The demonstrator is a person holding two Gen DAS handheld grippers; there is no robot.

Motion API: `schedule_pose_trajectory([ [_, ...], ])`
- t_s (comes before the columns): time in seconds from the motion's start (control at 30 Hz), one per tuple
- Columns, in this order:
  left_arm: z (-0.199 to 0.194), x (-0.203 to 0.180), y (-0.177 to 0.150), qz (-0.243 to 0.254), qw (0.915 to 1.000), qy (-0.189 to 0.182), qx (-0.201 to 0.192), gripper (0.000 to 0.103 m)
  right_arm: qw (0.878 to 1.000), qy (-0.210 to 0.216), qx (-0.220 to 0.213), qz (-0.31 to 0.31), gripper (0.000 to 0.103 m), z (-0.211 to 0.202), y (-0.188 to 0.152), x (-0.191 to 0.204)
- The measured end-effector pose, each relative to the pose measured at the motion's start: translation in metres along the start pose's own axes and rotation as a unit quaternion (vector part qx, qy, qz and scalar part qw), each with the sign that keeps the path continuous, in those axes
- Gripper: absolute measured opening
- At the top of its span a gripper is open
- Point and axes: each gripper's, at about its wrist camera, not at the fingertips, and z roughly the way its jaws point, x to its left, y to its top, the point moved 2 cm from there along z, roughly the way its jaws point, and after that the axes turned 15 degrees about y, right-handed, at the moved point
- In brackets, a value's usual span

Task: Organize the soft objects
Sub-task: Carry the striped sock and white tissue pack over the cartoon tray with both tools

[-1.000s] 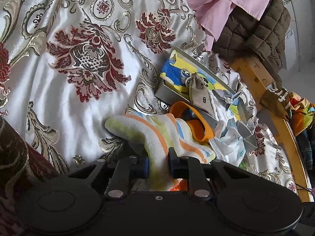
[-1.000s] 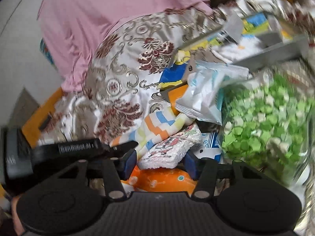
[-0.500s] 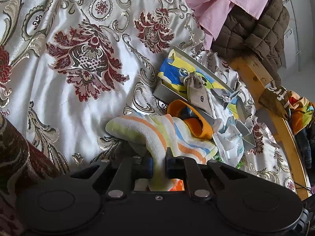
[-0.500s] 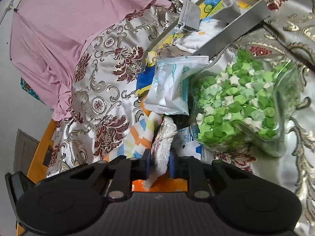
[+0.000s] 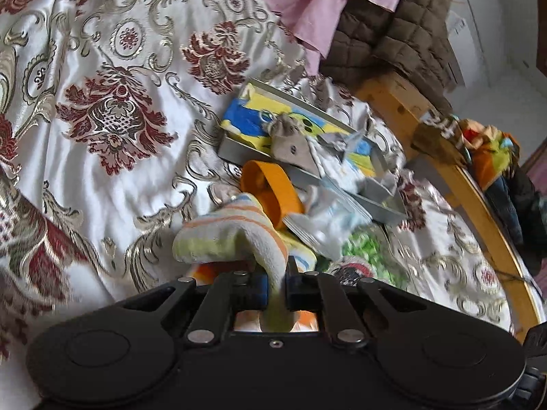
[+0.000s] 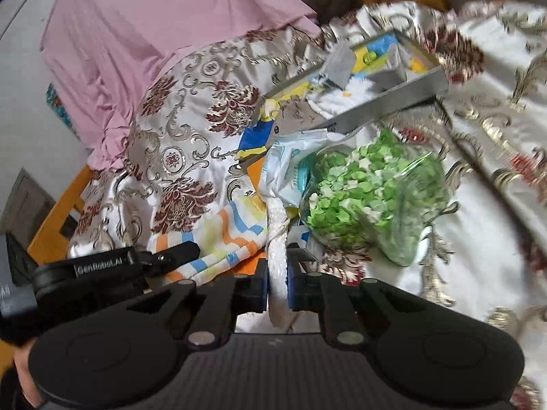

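A soft towel striped in orange, blue and pale green lies bunched on the floral satin bedspread. My left gripper is shut on a fold of it, the jaws still squeezing in. The same towel shows in the right wrist view, with the left gripper at its near left edge. A white knitted cloth stands in a narrow strip between the pads of my right gripper, whose jaws are closing tight on it. Its red-printed part shows blurred in the left wrist view.
Beyond the cloths sit an orange band, a white packet and a clear bag of green paper stars. Behind them lies a grey tray with small pouches. A wooden bed rail, brown quilted jacket and pink sheet border the bed.
Both grippers closed on their cloths, the right from wide open. Both then drew back and up a little, pulling the towel and the white cloth with them.
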Motion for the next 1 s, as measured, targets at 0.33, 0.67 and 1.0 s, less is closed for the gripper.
schedule_pose_trajectory([
  [0.33, -0.043, -0.031, -0.033, 0.039, 0.9982, -0.045, -0.005, 0.008, 0.996, 0.005, -0.025, -0.084, 0.012, -0.065, -0.023, 0.013],
  [0.67, -0.079, -0.074, -0.077, 0.123, 0.9916, -0.031, -0.026, 0.008, 0.994, 0.015, -0.061, -0.092, 0.012, -0.109, -0.022, -0.004],
  [1.0, -0.086, -0.118, -0.042, 0.170, 0.9846, 0.014, -0.039, 0.007, 0.984, 0.029, -0.102, -0.146, 0.012, -0.107, 0.044, -0.029],
])
